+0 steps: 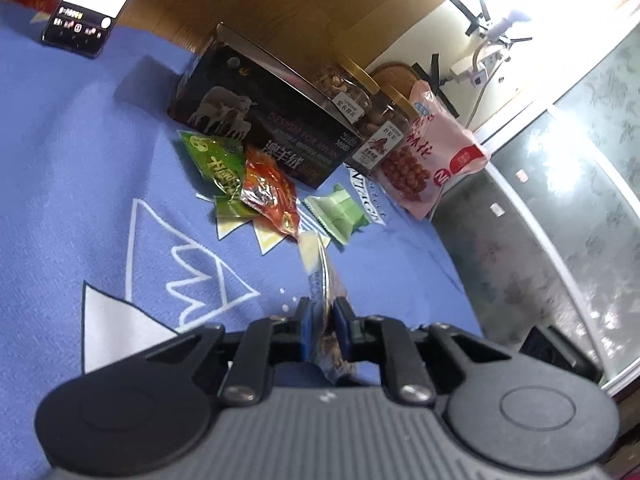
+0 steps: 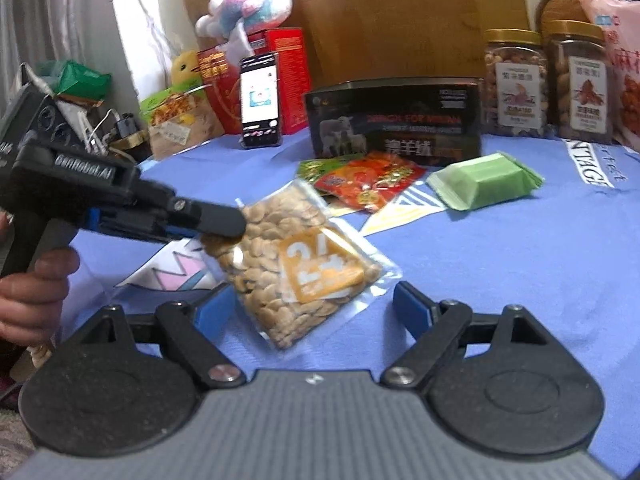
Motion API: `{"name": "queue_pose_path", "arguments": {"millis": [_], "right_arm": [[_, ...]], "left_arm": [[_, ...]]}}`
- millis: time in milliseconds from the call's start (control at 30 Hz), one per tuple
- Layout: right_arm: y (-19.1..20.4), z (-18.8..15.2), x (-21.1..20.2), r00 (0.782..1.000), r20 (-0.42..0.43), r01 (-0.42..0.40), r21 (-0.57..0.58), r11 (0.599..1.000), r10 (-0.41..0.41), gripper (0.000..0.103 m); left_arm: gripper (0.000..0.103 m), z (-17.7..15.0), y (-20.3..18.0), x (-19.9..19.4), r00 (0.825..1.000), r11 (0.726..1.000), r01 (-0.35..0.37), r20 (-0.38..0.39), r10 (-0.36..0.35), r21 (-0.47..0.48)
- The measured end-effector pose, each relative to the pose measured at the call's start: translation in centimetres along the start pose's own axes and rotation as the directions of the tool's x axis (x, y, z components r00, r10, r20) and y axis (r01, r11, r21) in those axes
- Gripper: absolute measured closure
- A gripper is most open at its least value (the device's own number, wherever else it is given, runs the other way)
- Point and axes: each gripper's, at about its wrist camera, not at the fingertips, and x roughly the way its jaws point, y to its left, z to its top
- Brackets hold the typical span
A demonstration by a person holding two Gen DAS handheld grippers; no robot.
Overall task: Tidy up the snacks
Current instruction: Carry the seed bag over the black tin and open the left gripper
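My left gripper is shut on a clear bag of nuts, seen edge-on between its blue pads. In the right wrist view the same bag of nuts with an orange label hangs from the left gripper above the blue cloth. My right gripper is open, its fingers either side of the bag's lower end, not touching it. Near the black box lie a green packet, a red packet and a pale green packet.
Two jars of nuts and a pink bag stand behind the box at the right. A lit phone, red boxes and a plush toy stand at the back left. The blue cloth's right edge drops off.
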Motion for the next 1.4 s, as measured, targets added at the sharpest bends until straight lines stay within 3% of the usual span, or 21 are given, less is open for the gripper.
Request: {"name": "queue_pose_path", "arguments": {"millis": [133,200,267,333,533,667,1233,1400], "right_arm": [[1.7,-0.1,0.7,0.999,-0.029,0.023,-0.117,0.993,-0.026,0.014],[1.7,-0.2,0.8,0.999,-0.028,0.034,-0.13,0.991,-0.038,0.015],[1.4,-0.1,0.7,0.999,-0.011,0.048,-0.107,0.993,-0.049,0.028],[0.8,0.0,0.5,0.999,0.001,0.042,-0.078,0.996,-0.042,0.032],[1.4,-0.3,0.3,0.998,0.02,0.055,-0.115,0.992,-0.053,0.055],[1.5,-0.4,0.3,0.998,0.022,0.066,-0.122,0.99,-0.064,0.064],[1.9,-0.5,0.3,0.993,0.039,0.12,-0.137,0.983,-0.115,0.073],[2.5,-0.3,-0.3,0.984,0.1,0.165,-0.178,0.97,-0.149,0.081]], "left_arm": [[0.09,0.4,-0.8,0.3,1.0,1.0,0.0,0.004,0.0,0.013],[0.09,0.6,-1.7,0.5,0.999,0.997,-0.049,0.005,0.049,0.052],[0.089,0.7,-2.8,0.8,0.993,0.988,-0.118,0.007,0.118,0.103],[0.089,0.8,-3.7,1.1,0.985,0.974,-0.174,0.012,0.174,0.146],[0.088,0.8,-4.9,1.6,0.961,0.94,-0.275,0.028,0.275,0.201],[0.088,0.9,-4.7,1.5,0.957,0.939,-0.288,0.029,0.288,0.19],[0.088,0.8,-4.4,1.5,0.952,0.936,-0.305,0.021,0.307,0.175],[0.088,1.3,-4.8,1.0,0.961,0.943,-0.276,0.043,0.273,0.189]]}}
